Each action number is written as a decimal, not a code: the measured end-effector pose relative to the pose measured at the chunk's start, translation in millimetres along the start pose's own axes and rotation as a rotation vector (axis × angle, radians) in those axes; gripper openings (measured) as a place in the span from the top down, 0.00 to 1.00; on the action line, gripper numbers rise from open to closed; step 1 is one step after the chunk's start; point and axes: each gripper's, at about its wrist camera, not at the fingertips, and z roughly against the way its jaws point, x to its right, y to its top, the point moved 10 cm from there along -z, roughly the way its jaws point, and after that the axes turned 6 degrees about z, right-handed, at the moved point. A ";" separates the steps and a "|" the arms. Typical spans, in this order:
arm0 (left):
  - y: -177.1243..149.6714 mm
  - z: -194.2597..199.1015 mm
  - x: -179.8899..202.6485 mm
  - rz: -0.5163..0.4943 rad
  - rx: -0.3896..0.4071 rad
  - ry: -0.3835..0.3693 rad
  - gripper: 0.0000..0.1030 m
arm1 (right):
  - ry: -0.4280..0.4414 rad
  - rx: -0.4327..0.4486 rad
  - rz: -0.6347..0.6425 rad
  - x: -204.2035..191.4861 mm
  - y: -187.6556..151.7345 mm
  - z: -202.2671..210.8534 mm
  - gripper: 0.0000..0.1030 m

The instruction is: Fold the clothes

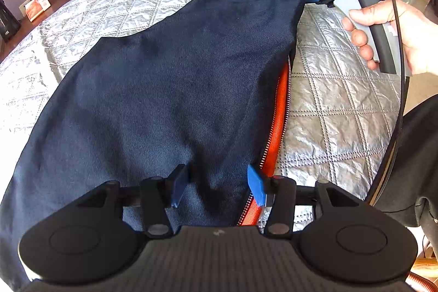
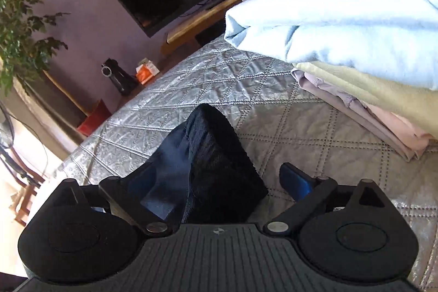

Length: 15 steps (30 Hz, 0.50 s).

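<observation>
left wrist | navy jacket (image 1: 169, 89) spread flat | orange zipper lining (image 1: 282, 111) showing

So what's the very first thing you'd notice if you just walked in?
The big dark blue jacket spread over the shiny silver quilt, with a bright orange zipper strip along its right edge. Both grippers sit at it: the left gripper open over the near edge, the right gripper open around the far cuff. Past the cuff, a stack of folded clothes rests on the quilt.
</observation>
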 end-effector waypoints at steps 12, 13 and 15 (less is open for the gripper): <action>-0.1 2.4 -6.8 0.027 0.002 0.000 0.55 | 0.109 0.151 0.141 -53.9 19.5 30.5 0.86; -0.1 3.5 -9.3 0.035 0.002 0.001 0.55 | 0.115 0.167 0.198 -67.8 19.3 34.3 0.87; -0.1 5.6 -14.3 0.050 0.002 0.003 0.56 | 0.127 0.200 0.313 -95.6 18.8 42.1 0.87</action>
